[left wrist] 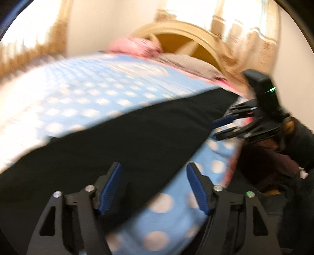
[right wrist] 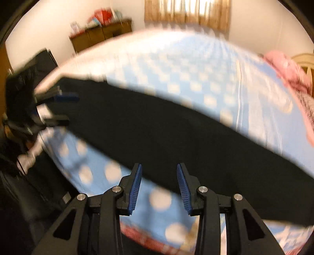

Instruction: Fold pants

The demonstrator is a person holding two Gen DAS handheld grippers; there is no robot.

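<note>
Black pants [left wrist: 125, 135] lie stretched in a long band across a blue bedspread with white dots [left wrist: 82, 92]. My left gripper [left wrist: 154, 166] is open, its blue pads just above the near edge of the pants. My right gripper [right wrist: 159, 168] is open over the pants' [right wrist: 157, 125] near edge. In the left wrist view the right gripper [left wrist: 215, 129] shows at the far end of the pants, open. In the right wrist view the left gripper [right wrist: 66, 107] shows at the opposite end, open. Both views are motion-blurred.
A pink blanket [left wrist: 135, 46] and a cream headboard [left wrist: 188, 33] stand at the bed's head. A wooden cabinet [right wrist: 100, 34] with items on it is by the far wall. Curtained windows [right wrist: 186, 13] are behind. The bed's red-trimmed edge [right wrist: 149, 241] is near me.
</note>
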